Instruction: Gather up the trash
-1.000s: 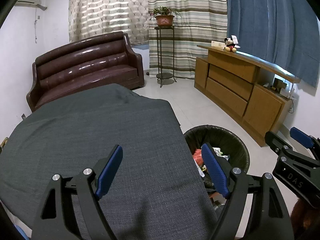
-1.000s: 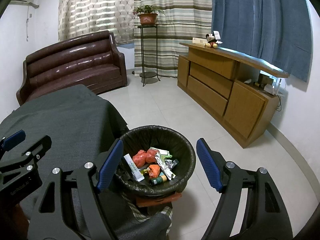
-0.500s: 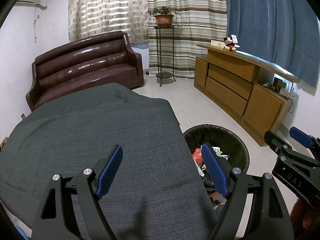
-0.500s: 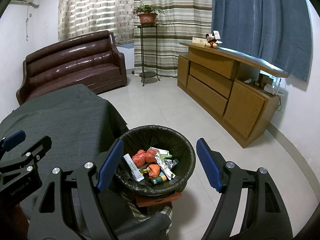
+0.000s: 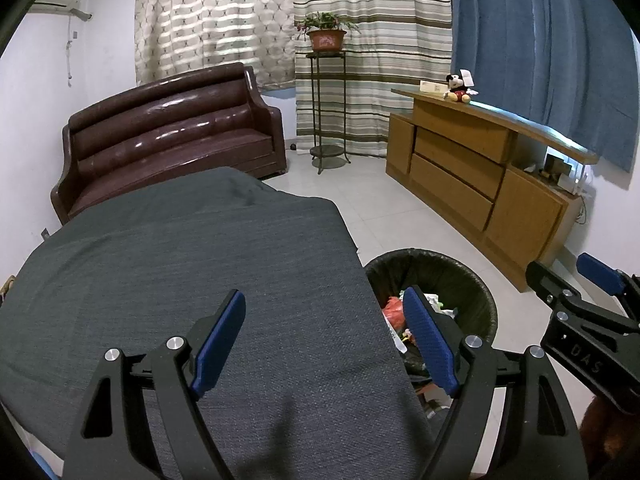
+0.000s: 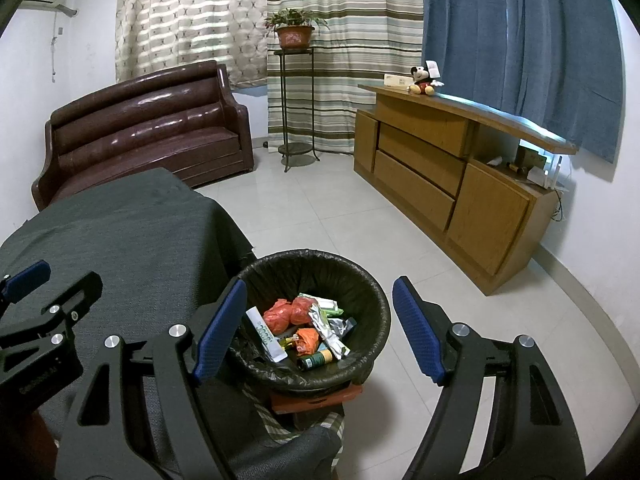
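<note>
A round bin lined with a black bag [image 6: 372, 292] [image 5: 472, 276] stands on a low stool beside the cloth-covered table. Inside it lie several pieces of trash [image 6: 308, 320]: orange wrappers, a white tube, foil packets, a small green bottle. My right gripper [image 6: 320, 332] hovers above the bin, open, nothing between its blue pads. My left gripper [image 5: 324, 338] hangs over the table's right edge, open and empty. Each gripper shows at the side of the other's view, the right one [image 5: 576, 300] and the left one [image 6: 44, 296].
A dark grey cloth covers the table [image 5: 180, 264]. Behind it stands a brown leather sofa [image 5: 168, 136]. A plant on a metal stand [image 5: 326, 100] is at the curtains. A wooden sideboard [image 6: 448, 176] runs along the right wall, tiled floor [image 6: 320, 200] between.
</note>
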The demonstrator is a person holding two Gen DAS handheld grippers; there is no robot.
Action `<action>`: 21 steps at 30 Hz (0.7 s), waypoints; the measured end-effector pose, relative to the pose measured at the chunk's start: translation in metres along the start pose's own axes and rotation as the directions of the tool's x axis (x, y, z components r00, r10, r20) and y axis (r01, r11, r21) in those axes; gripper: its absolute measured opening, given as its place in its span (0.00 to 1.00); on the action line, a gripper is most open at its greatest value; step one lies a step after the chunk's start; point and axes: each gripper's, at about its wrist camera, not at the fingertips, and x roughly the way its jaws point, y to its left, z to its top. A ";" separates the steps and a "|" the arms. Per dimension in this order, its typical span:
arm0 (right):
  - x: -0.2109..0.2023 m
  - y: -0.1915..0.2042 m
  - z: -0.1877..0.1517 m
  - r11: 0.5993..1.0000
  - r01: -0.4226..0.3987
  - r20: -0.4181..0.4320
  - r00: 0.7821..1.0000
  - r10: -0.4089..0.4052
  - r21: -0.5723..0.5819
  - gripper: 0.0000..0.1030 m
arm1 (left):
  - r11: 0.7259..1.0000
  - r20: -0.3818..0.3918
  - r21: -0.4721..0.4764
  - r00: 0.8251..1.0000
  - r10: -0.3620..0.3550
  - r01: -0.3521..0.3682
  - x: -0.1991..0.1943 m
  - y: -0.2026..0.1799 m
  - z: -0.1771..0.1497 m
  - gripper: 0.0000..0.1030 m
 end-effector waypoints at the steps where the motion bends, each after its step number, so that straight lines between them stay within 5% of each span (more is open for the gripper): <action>1: -0.001 0.000 0.000 1.000 0.000 0.000 1.000 0.000 0.000 0.72 | 1.000 -0.001 0.001 1.000 -0.001 0.001 0.000 -0.001 0.000 0.76; 21: 0.001 0.001 0.001 1.000 0.000 -0.001 1.000 0.000 0.000 0.72 | 1.000 0.004 0.022 1.000 -0.009 0.008 -0.002 -0.009 0.004 0.79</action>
